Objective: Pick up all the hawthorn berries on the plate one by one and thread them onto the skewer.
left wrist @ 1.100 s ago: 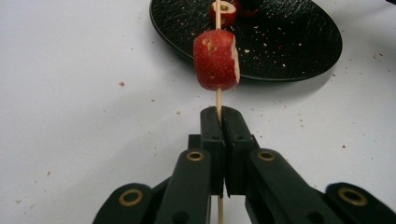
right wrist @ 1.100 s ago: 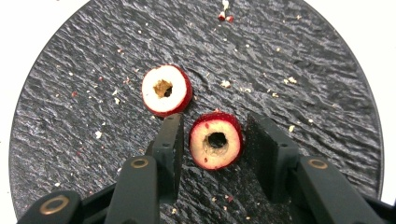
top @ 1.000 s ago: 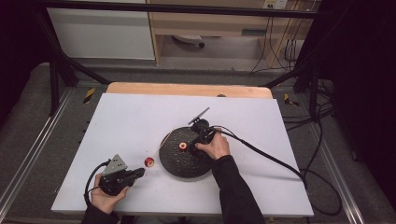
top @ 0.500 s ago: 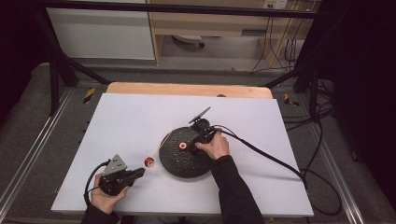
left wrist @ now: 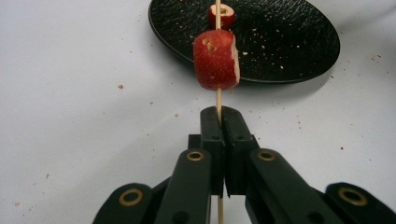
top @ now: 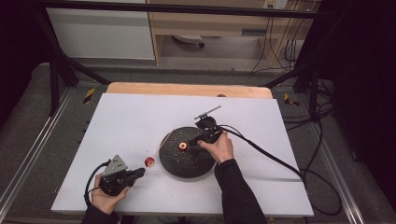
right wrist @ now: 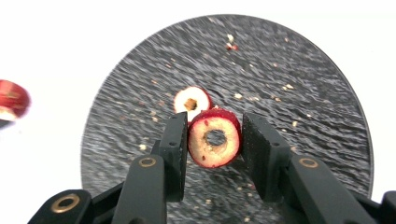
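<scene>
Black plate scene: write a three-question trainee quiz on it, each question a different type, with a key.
1. True or false: the left gripper is shut on the wooden skewer.
2. Multiple choice: the fruit ring between the right gripper jaws lies over A) the white table, B) the black plate, C) a bowl.
3. Fill in: the red fruit piece threaded on the skewer has a second, smaller piece beyond it, over the ____.

Key: 1 true; 2 B; 3 plate.
</scene>
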Demonstrator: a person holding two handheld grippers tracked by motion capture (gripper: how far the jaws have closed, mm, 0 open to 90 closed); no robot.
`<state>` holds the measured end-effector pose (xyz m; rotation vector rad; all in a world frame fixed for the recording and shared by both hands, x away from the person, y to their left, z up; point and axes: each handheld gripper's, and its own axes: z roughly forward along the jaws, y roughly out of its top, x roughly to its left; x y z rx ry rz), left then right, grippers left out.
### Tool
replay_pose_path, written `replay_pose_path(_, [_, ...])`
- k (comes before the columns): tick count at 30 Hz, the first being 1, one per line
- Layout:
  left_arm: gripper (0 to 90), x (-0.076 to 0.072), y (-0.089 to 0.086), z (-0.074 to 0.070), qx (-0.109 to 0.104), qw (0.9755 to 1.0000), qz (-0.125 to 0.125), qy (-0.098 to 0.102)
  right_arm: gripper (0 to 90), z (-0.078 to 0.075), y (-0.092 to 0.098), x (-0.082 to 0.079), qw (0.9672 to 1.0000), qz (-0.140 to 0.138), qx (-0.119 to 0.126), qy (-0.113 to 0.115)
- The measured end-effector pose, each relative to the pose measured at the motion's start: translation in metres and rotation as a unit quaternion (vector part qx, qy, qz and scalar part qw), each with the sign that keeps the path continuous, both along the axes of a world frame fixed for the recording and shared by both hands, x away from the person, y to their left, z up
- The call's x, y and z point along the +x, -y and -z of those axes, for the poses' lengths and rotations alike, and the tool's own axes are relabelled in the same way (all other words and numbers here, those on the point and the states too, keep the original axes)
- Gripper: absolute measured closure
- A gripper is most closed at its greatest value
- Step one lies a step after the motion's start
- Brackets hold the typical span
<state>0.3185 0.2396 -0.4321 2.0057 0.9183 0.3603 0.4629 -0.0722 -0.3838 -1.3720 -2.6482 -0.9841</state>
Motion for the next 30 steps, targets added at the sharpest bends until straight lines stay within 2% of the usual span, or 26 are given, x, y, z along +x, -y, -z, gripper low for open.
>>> replay_pose_path(6, [88.3,-0.001,0.001,0.0,-0.002,1.0,0.0,0.001,62.6,-0.007,0.009,-0.013,0.9983,0.012,0.052,0.021])
replay_pose_path(10, [88.3,-0.001,0.001,0.0,-0.002,1.0,-0.002,0.002,62.6,-0.008,0.017,-0.022,0.9945,0.023,0.096,0.036])
replay_pose_path(14, [88.3,-0.001,0.001,0.0,-0.004,1.0,-0.003,0.004,62.7,-0.006,0.024,-0.031,0.9889,0.038,0.134,0.05])
replay_pose_path(18, [88.2,-0.002,0.002,0.0,-0.005,1.0,-0.003,0.007,62.7,-0.003,0.031,-0.038,0.9805,0.057,0.179,0.057])
replay_pose_path(22, [88.2,-0.003,0.002,0.0,-0.008,0.9999,-0.003,0.01,62.7,0.001,0.037,-0.045,0.97,0.077,0.22,0.067])
replay_pose_path(24, [88.3,-0.003,0.003,-0.001,-0.009,0.9999,-0.003,0.01,62.7,0.003,0.039,-0.047,0.9658,0.087,0.232,0.076])
replay_pose_path(27, [88.2,-0.004,0.004,-0.001,-0.011,0.9999,-0.003,0.011,62.7,0.005,0.042,-0.05,0.9545,0.101,0.268,0.083])
replay_pose_path(30, [88.2,-0.005,0.005,-0.001,-0.012,0.9998,-0.003,0.013,62.8,0.005,0.043,-0.052,0.9457,0.113,0.288,0.1])
